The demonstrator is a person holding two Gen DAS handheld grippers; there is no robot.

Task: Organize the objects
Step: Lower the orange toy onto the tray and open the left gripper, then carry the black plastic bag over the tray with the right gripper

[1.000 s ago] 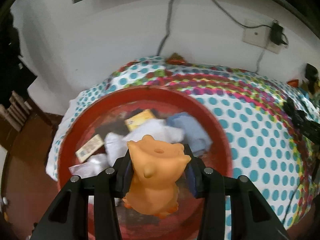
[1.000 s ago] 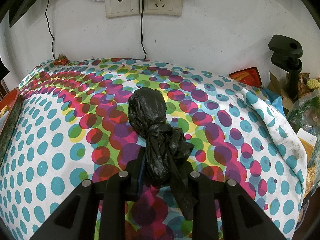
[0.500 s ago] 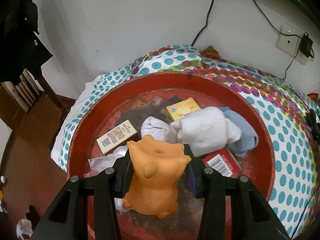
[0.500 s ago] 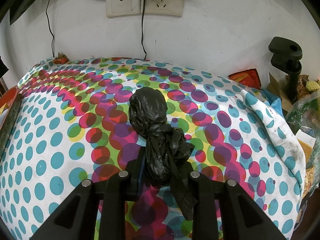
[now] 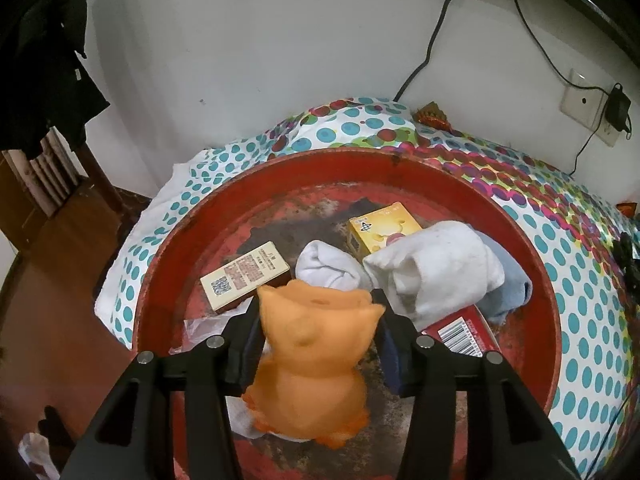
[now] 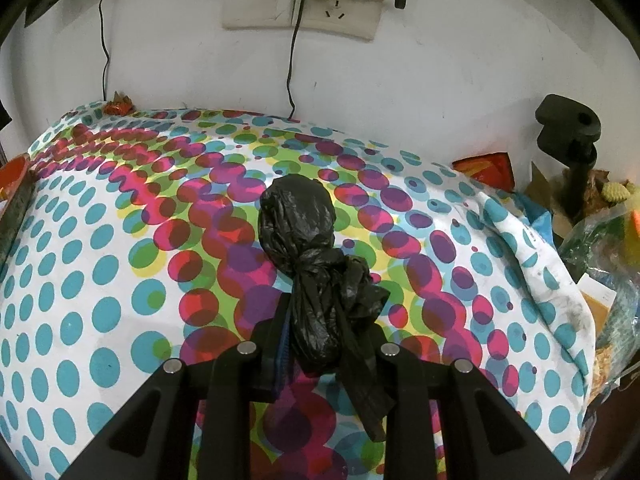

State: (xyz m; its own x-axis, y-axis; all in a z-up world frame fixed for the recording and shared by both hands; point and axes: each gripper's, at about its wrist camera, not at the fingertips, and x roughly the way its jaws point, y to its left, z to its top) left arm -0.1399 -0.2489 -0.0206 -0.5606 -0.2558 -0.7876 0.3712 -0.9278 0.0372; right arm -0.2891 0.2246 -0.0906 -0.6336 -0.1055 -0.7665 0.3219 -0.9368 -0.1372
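An orange rubber animal toy (image 5: pixel 316 364) sits between the fingers of my left gripper (image 5: pixel 318 320), whose jaws are opening. The toy is blurred and a thin gap shows beside its right side. It hangs over the red basin (image 5: pixel 400 160). The basin holds a yellow box (image 5: pixel 380 228), a beige box (image 5: pixel 244 276), white cloths (image 5: pixel 436 272), a blue cloth (image 5: pixel 508 280) and a red barcode box (image 5: pixel 460 332). My right gripper (image 6: pixel 320 344) is shut on the knotted neck of a black plastic bag (image 6: pixel 304 232) above the dotted tablecloth (image 6: pixel 100 280).
The wall with sockets and cables (image 6: pixel 304 4) runs right behind the table. A black clamp (image 6: pixel 568 128) and bagged clutter (image 6: pixel 600 232) crowd the right edge. The basin's rim (image 6: pixel 12 176) shows at far left. Left of the table are a wooden floor and furniture (image 5: pixel 52 184).
My left gripper carried the orange toy leftwards until it was over the middle of the basin; now its fingers stand slightly wider and the toy is blurred. The right gripper and black bag stayed put.
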